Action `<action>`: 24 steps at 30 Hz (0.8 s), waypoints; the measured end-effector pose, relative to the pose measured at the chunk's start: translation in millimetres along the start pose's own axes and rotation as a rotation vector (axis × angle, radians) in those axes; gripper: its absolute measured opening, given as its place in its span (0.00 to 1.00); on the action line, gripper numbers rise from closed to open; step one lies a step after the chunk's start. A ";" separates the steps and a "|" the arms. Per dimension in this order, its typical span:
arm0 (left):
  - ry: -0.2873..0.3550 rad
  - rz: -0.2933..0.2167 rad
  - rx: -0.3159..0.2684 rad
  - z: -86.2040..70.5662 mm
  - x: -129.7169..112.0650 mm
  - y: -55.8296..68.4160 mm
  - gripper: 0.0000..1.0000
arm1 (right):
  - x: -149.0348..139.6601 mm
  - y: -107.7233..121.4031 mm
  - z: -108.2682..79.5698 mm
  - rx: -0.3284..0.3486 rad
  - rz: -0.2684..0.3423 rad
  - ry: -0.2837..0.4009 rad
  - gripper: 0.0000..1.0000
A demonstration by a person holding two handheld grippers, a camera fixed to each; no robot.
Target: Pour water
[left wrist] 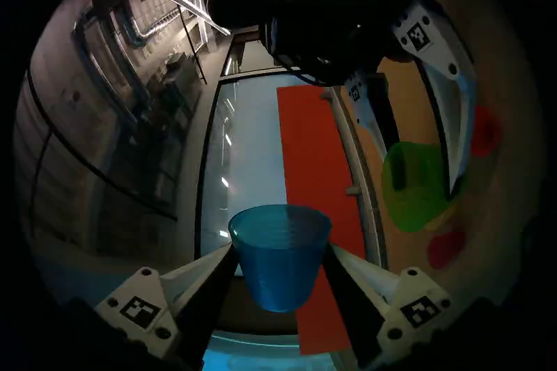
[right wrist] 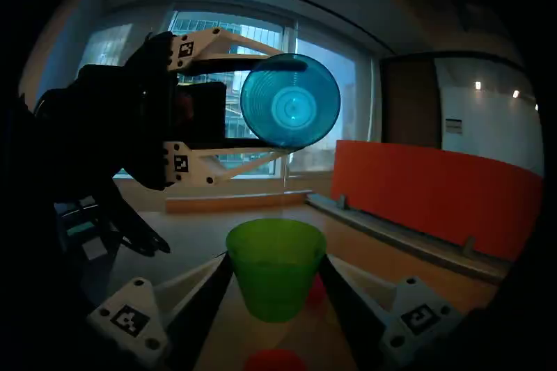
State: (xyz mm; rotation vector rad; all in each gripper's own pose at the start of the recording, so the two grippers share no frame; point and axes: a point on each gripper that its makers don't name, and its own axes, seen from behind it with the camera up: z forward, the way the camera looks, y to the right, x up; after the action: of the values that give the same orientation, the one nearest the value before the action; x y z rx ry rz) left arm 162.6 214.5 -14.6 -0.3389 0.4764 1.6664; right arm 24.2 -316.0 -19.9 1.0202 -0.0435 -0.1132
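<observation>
Blue cup point(right wrist: 290, 101) tipped, apart from green cup point(right wrist: 276, 273).

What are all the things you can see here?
blue cup: one, blue, tipped sideways in the left gripper
green cup: one, green, upright in the right gripper
table: one, light wood, under the cups
red spots: two, red, on the table
panel: one, orange, along the table
window: one, pale, behind the blue cup
left gripper: one, white and black, holding the blue cup
right gripper: one, white and black, holding the green cup
hand: one, dark, holding the left gripper
</observation>
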 end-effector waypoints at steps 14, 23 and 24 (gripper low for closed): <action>0.006 -0.072 -0.007 -0.9 0.3 1.3 0.83 | 0.7 1.4 -2.3 -0.004 0.002 0.003 0.88; 0.013 -0.197 -0.020 1.2 -4.8 2.8 0.83 | 1.6 1.7 -2.8 -0.006 0.000 0.005 0.88; 0.015 -0.223 -0.024 1.2 -5.4 3.5 0.83 | 1.6 1.8 -3.0 -0.007 0.000 0.006 0.88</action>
State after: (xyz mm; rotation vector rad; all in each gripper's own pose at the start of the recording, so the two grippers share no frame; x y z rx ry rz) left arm 160.0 210.1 -10.6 -0.4076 0.4147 1.4549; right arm 26.2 -312.8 -20.0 1.0138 -0.0380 -0.1105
